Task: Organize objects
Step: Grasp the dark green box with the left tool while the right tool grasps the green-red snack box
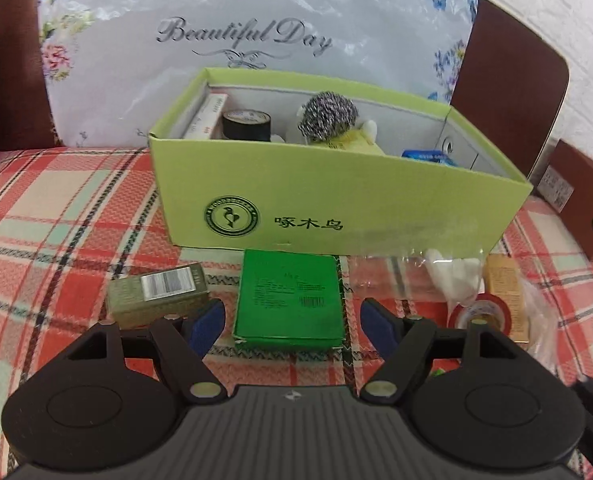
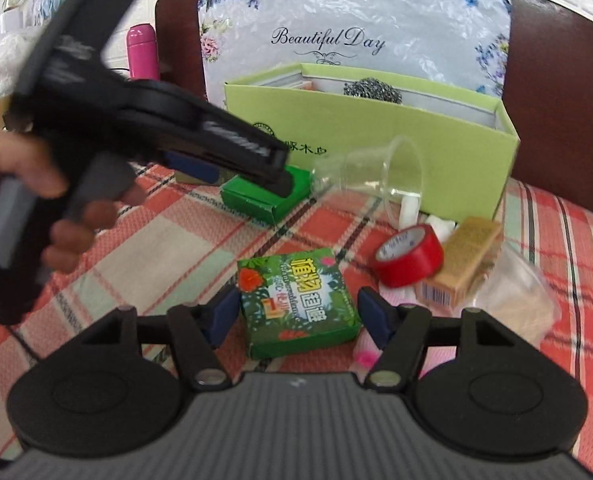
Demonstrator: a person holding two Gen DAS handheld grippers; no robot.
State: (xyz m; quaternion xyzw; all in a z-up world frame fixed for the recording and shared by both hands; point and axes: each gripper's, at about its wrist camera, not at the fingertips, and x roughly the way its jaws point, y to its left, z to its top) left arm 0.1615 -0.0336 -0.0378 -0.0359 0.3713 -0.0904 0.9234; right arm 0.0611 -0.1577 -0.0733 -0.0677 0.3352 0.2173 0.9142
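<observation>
Plaid cloth (image 1: pixel 56 248) in red, cream and pale green lies under both my claws. My left claw (image 1: pixel 290 320) stands wide around a flat green box (image 1: pixel 288 300), pads clear of it. My right claw (image 2: pixel 298 316) has a printed green box (image 2: pixel 296 300) between its pads; whether they press I cannot tell. Beyond, a lime cardboard box (image 1: pixel 376 200) holds black tape (image 1: pixel 246 125), a plush hedgehog (image 1: pixel 328 116) and a blue packet (image 1: pixel 428 157). Behind it leans a flowered bag (image 1: pixel 256 20) against dark wood (image 1: pixel 508 80) and a white wall (image 1: pixel 592 40).
</observation>
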